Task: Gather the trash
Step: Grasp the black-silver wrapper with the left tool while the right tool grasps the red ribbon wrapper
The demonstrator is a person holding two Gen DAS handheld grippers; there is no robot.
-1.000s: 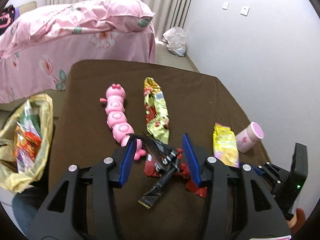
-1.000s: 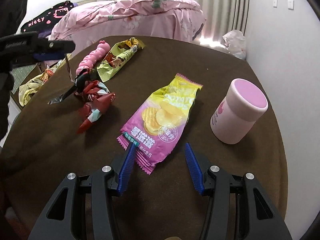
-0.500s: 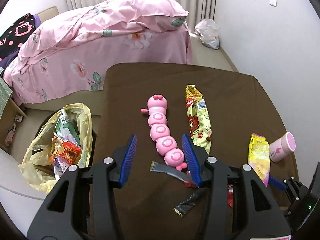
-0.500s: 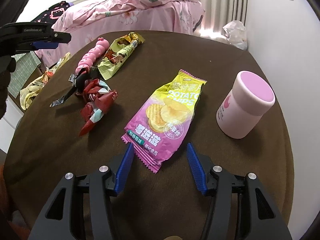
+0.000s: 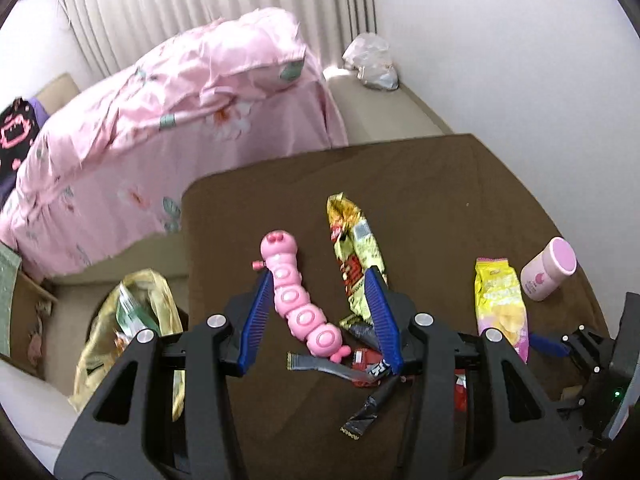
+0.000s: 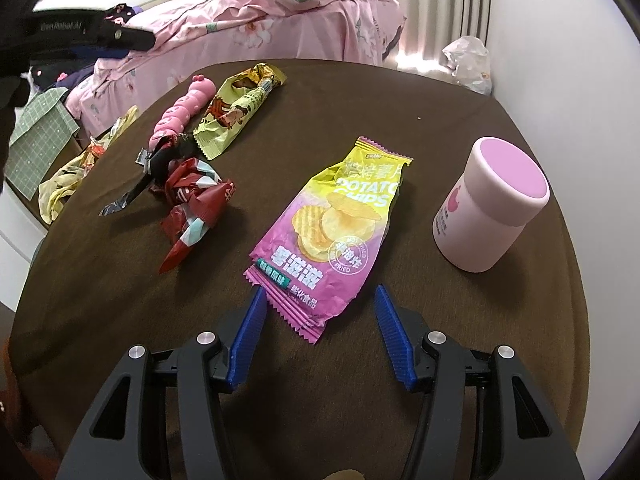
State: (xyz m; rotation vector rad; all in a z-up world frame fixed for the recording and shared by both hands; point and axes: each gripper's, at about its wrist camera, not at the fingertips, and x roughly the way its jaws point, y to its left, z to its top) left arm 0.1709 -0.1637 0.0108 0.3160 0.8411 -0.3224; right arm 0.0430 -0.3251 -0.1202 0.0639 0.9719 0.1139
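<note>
Left gripper [image 5: 320,312]: jaws partly apart and empty, hanging above the brown table [image 5: 460,184] with nothing pressed between the blue pads.
Under the left gripper: pink caterpillar toy [image 5: 298,304] seen in the gap between the pads, lying flat on the table below them.
Just by its right pad: black wrapper [image 5: 368,404] and crumpled red wrapper [image 5: 370,362], touching each other in a small heap at the toy's near end.
Ahead of that pad: long yellow-green snack packet [image 5: 356,248], flat beside the toy.
Left of the left gripper, off the table edge: yellow trash bag [image 5: 132,320] on the floor, open, with wrappers already inside.
Beyond the table: pink floral bedding [image 5: 160,120].
Right gripper [image 6: 320,316]: jaws wide and opening, holding nothing; the pads do not touch anything.
Between its pads: near end of the purple-and-yellow chip bag [image 6: 332,236], lying flat on the table, closer to the left pad.
Right of the right gripper: pink-lidded jar [image 6: 492,204], upright, apart from the chip bag.
Far left of it: the wrapper heap, the toy and the long packet.
</note>
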